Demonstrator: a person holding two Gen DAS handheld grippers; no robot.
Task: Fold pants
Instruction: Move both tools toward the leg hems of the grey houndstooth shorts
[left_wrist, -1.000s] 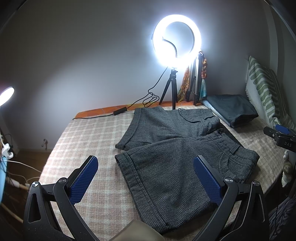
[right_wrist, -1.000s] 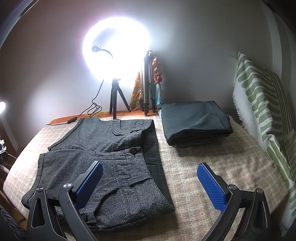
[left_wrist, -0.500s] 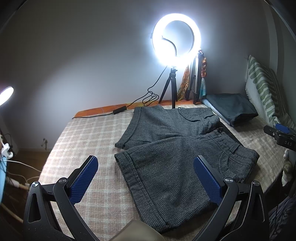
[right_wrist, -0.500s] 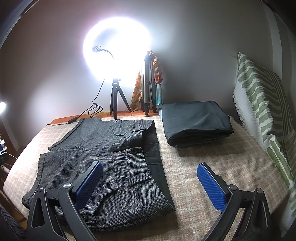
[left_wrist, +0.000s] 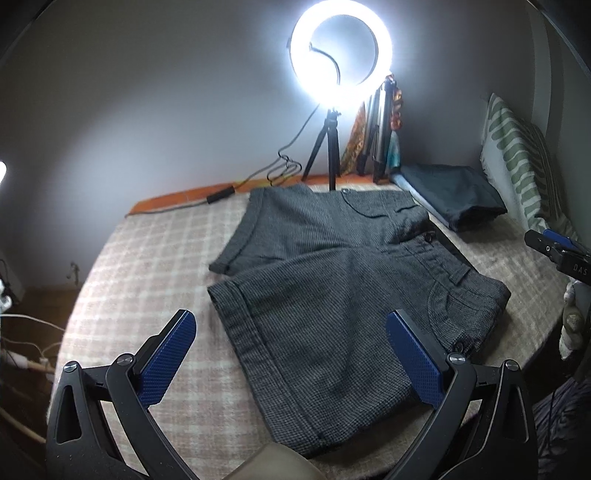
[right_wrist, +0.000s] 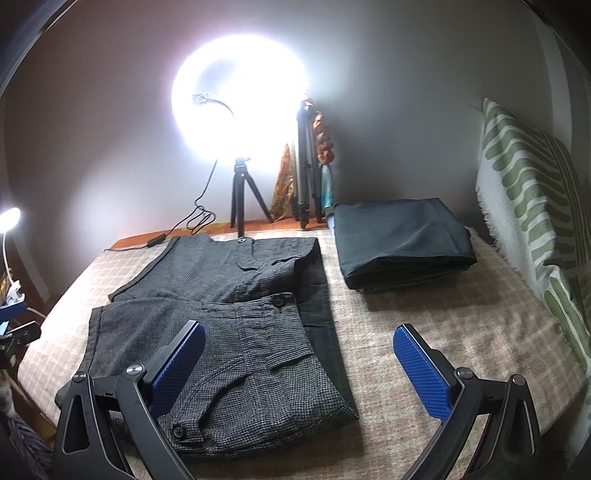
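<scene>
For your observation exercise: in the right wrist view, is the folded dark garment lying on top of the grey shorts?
No: the folded dark garment lies apart from the grey shorts, with bare checked blanket between them.

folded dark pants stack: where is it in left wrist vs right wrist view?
Left wrist: folded dark pants stack sits far right, beyond the grey shorts, beside the striped pillow.
Right wrist: right of centre, past the shorts' waistband.
Shared landmark: the ring light, on its tripod to the stack's left.
</scene>
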